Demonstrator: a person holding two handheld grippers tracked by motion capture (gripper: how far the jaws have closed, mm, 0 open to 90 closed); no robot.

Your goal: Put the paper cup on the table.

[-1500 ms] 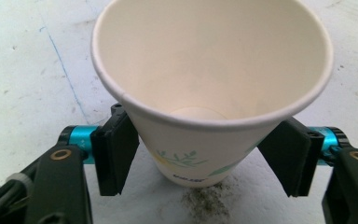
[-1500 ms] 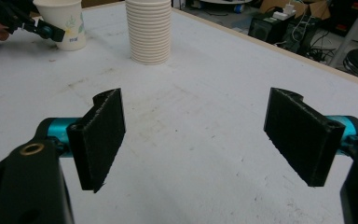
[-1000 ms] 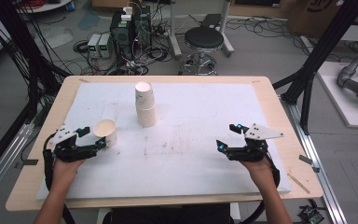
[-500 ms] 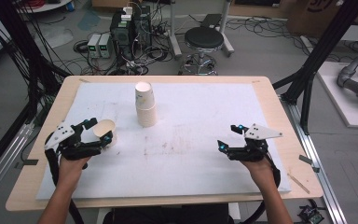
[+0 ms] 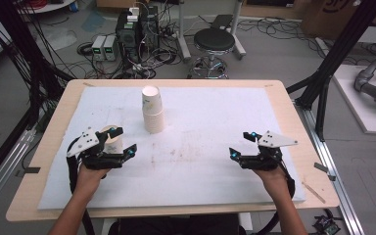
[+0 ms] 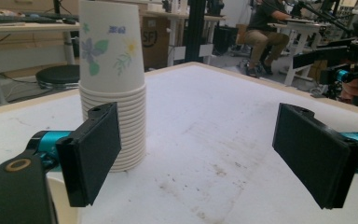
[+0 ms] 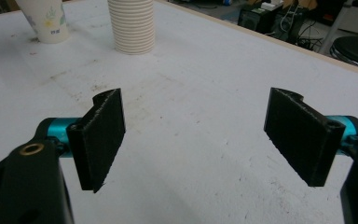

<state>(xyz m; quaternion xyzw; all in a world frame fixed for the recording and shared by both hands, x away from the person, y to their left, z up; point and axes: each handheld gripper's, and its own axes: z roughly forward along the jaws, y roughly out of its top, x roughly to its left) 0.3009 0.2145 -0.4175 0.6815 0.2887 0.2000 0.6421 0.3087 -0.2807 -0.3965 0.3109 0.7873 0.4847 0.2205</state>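
Observation:
A tall stack of flowered paper cups [image 5: 152, 110] stands upside down at the middle back of the white mat [image 5: 200, 161]; it also rises just beyond the left jaw [image 6: 112, 84] and far off [image 7: 131, 25]. A single cup [image 5: 111, 140] stands upright at the left [image 7: 44, 18]. My left gripper [image 5: 126, 140] is open right beside that cup, with its jaws past it and aimed at the stack. Those jaws have just been closing a little, with nothing between them. My right gripper [image 5: 240, 144] rests open and empty low over the mat's right side.
The mat covers most of a wooden table [image 5: 293, 122]. Black frame posts [image 5: 323, 73] stand at the table's sides. A stool [image 5: 214, 41] and electronics boxes [image 5: 134, 24] sit on the floor beyond the far edge. Stains mark the mat's middle [image 5: 186, 152].
My left gripper has moved right and a little forward, so its jaws no longer frame the single cup. The cup has stayed where it was. The right gripper has not moved.

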